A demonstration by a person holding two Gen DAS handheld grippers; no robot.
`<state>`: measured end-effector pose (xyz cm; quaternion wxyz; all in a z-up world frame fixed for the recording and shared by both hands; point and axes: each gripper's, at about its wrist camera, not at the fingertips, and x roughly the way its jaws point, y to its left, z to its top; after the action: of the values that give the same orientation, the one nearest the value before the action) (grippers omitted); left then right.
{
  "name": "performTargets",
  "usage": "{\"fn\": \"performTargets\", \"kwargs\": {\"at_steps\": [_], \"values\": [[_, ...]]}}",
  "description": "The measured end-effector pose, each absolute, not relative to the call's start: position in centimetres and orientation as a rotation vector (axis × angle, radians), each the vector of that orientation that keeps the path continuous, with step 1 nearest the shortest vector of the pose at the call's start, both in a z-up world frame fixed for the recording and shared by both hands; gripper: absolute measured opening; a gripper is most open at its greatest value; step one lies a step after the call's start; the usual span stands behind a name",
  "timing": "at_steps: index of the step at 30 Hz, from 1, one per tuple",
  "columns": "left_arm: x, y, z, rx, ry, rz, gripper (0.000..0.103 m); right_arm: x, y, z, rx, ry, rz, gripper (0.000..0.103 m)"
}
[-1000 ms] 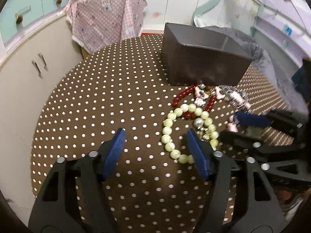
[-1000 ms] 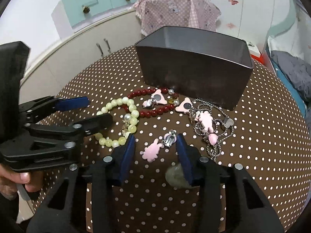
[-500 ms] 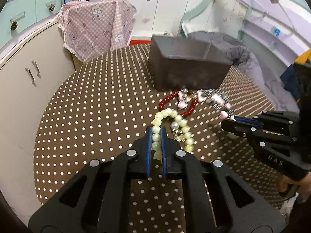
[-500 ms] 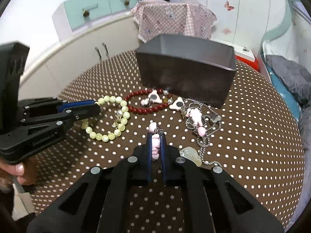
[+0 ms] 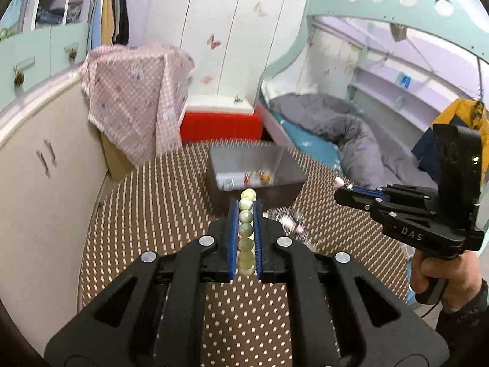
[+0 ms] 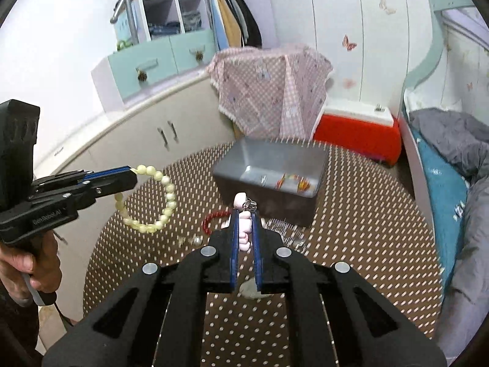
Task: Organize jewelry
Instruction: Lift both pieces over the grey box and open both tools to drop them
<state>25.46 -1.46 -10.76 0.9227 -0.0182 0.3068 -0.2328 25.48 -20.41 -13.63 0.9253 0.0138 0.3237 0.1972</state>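
your left gripper (image 5: 244, 211) fingers clamp the pale bead bracelet (image 6: 159, 202); your right gripper (image 6: 244, 217) fingers pinch the pink charm (image 6: 243, 229) above the tabletop (image 6: 366, 244).

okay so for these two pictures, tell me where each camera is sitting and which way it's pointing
Left wrist: sits on the left gripper, looking forward and down along its fingers, shut on the pale green bead bracelet, toward the grey box; the right gripper and the person's hand show at right.
Right wrist: sits on the right gripper, shut on a pink charm, facing the same box; the left gripper shows at left, bracelet dangling.
Shared: the box, polka-dot tablecloth, pink checked cloth, red cooler.
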Motion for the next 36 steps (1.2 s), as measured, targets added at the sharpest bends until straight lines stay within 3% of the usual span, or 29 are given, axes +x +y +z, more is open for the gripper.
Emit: {"fn": "performTargets", "kwargs": {"at_steps": [11, 20, 23, 24, 25, 26, 27, 30, 36], "values": [[29.6, -4.3, -5.6, -0.031, 0.52, -0.499, 0.009, 30.5, -21.7, -7.9, 0.018, 0.559, 0.4, 0.006], [36.7, -6.6, -7.7, -0.066, 0.644, -0.518, 0.01, 36.3, -21.2, -10.7, 0.045, 0.663, 0.411, 0.007], [38.2, -7.4, -9.1, -0.019, 0.697, -0.465, 0.01, 38.0, -21.6, -12.0, 0.079, 0.705, 0.385, 0.014], [38.5, -7.4, -9.5, -0.016, 0.712, -0.451, 0.015, 38.4, -22.0, -12.6, 0.107, 0.719, 0.374, 0.023], [38.6, -7.2, -9.7, -0.015, 0.722, -0.431, 0.029, 38.6, -22.3, -12.9, 0.123, 0.727, 0.351, 0.05], [38.6, -6.8, -9.8, -0.012, 0.721, -0.409, 0.082, 38.5, -22.6, -13.1, 0.134, 0.725, 0.331, 0.068], [38.2, -6.1, -9.7, -0.027, 0.687, -0.386, 0.097, 38.1, -23.1, -13.1, 0.141, 0.704, 0.306, 0.084], [37.5, -4.4, -9.1, -0.051, 0.654, -0.346, 0.097, 37.2, -24.3, -12.7, 0.175, 0.675, 0.281, 0.095], [35.2, -1.9, -7.9, -0.077, 0.602, -0.269, 0.097, 35.2, -25.8, -10.8, 0.218, 0.611, 0.243, 0.095]]}}
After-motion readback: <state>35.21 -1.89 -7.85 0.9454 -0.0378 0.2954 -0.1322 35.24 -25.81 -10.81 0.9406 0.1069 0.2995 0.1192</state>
